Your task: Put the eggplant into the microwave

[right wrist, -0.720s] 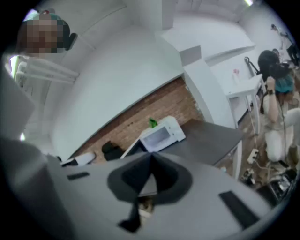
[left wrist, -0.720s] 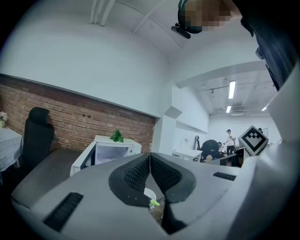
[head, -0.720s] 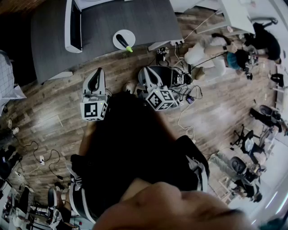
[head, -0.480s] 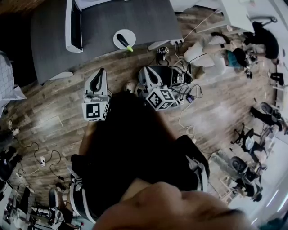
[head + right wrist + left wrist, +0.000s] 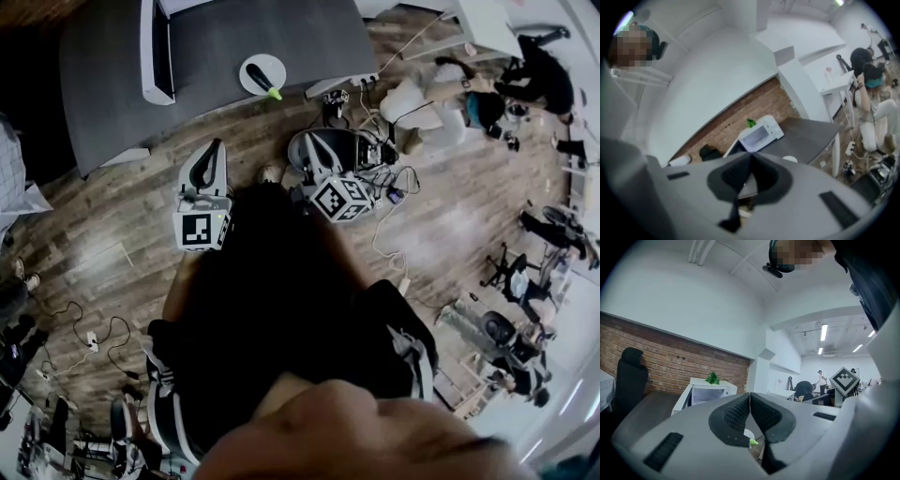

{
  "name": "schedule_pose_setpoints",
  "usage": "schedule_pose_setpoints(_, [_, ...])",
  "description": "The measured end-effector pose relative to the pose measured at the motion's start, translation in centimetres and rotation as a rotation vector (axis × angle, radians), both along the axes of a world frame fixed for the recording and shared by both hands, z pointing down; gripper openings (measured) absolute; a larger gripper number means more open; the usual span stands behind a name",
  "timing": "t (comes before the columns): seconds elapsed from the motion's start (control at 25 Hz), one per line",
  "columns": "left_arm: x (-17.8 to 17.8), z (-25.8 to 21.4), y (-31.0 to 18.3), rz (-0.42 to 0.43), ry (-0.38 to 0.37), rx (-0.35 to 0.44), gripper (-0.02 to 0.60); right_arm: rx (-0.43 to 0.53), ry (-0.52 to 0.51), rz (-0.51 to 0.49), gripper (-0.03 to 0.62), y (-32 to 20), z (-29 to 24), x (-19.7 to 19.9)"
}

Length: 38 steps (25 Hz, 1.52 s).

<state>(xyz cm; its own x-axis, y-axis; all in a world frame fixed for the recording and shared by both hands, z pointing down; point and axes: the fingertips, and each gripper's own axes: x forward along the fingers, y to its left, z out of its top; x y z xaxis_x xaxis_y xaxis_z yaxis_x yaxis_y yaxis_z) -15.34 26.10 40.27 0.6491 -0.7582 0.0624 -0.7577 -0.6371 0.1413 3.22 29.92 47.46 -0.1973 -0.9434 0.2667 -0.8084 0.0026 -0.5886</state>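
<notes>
In the head view a dark eggplant [image 5: 260, 80] with a green tip lies on a white plate [image 5: 248, 67] on the grey table [image 5: 281, 33]. The white microwave [image 5: 155, 47] stands at the table's left end. In the left gripper view its door looks swung open to the left, microwave [image 5: 710, 393]. My left gripper [image 5: 217, 147] and right gripper [image 5: 307, 142] hover over the wooden floor short of the table, both shut and empty. Below the left gripper [image 5: 750, 395], the eggplant's green tip [image 5: 753, 442] peeks out. The right gripper [image 5: 751, 157] points toward the microwave [image 5: 761, 133].
Cables and a power strip [image 5: 361, 82] litter the floor by the table's right leg. A person [image 5: 427, 98] sits on the floor at right, with office chairs [image 5: 511, 272] beyond. A black chair [image 5: 630, 380] stands left of the table, and a green plant [image 5: 712, 378] tops the microwave.
Both grippers have edged slightly up the picture toward the table, and the table's near edge now sits closer to them. Both stay shut with nothing in them.
</notes>
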Motion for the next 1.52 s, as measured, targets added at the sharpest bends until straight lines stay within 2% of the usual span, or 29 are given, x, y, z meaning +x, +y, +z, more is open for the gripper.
schedule_pose_setpoints(0.2, [0.5, -0.7, -0.5, 0.017, 0.01, 0.014, 0.04, -0.015, 0.008, 0.037, 0.032, -0.6, 0.2, 1.4])
schedule_pose_setpoints(0.4, [1.5, -0.7, -1.0, -0.013, 0.019, 0.008, 0.04, -0.032, 0.034, 0.028, 0.032, -1.7, 1.4, 2.7])
schedule_pose_setpoints(0.56, [3.8, -0.5, -2.0, -0.025, -0.003, 0.015, 0.04, -0.039, 0.12, -0.018, 0.032, -3.3, 2.2, 4.4])
schedule_pose_setpoints(0.76, [6.9, -0.4, -3.7, -0.072, -0.003, 0.012, 0.04, -0.063, 0.088, -0.062, 0.032, -5.4, 3.8, 7.0])
schedule_pose_setpoints(1.0, [10.5, -0.6, -5.4, -0.126, -0.01, 0.024, 0.04, -0.083, 0.15, -0.155, 0.032, -7.6, 6.0, 9.0])
schedule_pose_setpoints(1.2, [12.3, -1.4, -6.4, -0.175, -0.008, 0.016, 0.04, -0.127, 0.088, -0.211, 0.034, -10.0, 8.3, 9.6])
schedule_pose_setpoints(1.36, [13.5, -1.8, -7.7, -0.175, -0.004, 0.033, 0.04, -0.183, 0.069, -0.225, 0.034, -12.1, 11.0, 9.9])
schedule_pose_setpoints(1.52, [14.0, -1.5, -9.3, -0.168, -0.009, 0.037, 0.04, -0.274, -0.021, -0.22, 0.035, -13.5, 14.3, 9.6])
